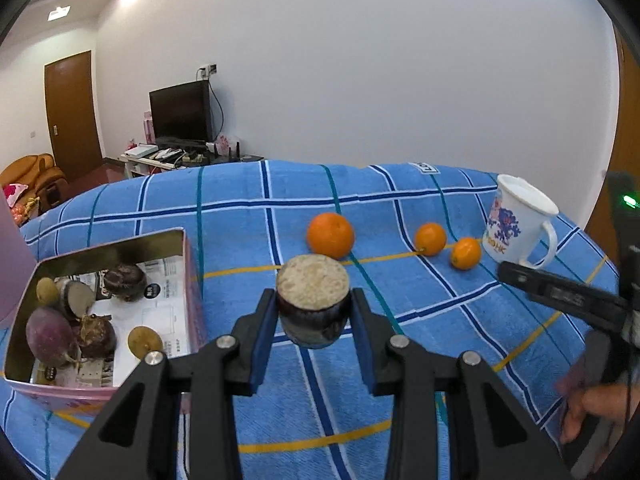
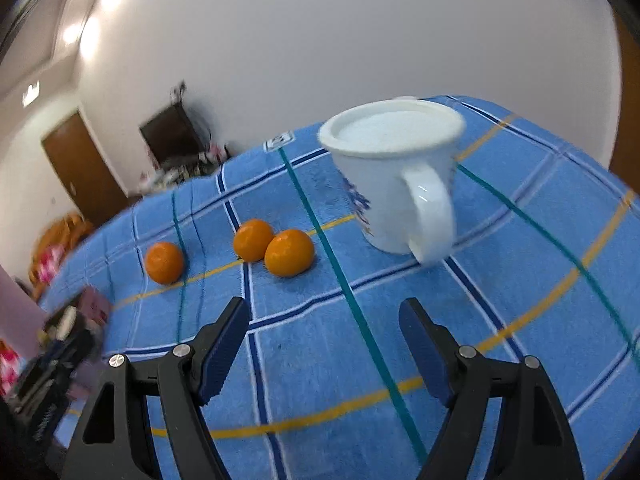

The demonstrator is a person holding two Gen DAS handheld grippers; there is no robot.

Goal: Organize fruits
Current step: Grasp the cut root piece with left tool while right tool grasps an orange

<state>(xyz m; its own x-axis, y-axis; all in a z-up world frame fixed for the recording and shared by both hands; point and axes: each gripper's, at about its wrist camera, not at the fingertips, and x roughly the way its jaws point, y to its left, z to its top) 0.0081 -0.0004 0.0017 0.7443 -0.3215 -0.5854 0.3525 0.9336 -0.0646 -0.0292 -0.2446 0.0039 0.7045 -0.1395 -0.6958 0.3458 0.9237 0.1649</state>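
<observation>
Carrying: the left tool (image 1: 314,320) is clamped on a dark cut fruit (image 1: 313,300), its pale cut face turned up, held clear above the blue checked cloth (image 1: 420,360) that covers the desk.
Left tool state: jaws drawn in close, both blue pads pressed against the fruit's sides; the grip looks square and firm.
Right tool state: the right tool (image 2: 324,344) stands wide apart with nothing between its jaws, hanging over bare cloth in front of the white mug (image 2: 396,184).
Step in hand: by my reading, moving the cut fruit toward the pink tin (image 1: 192,280), which lies just to the left of the held piece.
Tin contents: several dark purple fruits, some cut, and two small brownish ones lie inside on printed paper; there is free room near the right wall.
Oranges: the large orange (image 1: 330,235) sits just beyond the held fruit; two small oranges (image 1: 430,239) lie close together near the mug, all on the cloth and outside the tin.
Next move calls for: swinging the left tool leftward over the tin's right wall, high enough to clear its rim, lowering into the free space, then letting the jaws part.
Right tool's likely part: the oranges ahead of it look like its next pick, though where they belong I cannot tell.
</observation>
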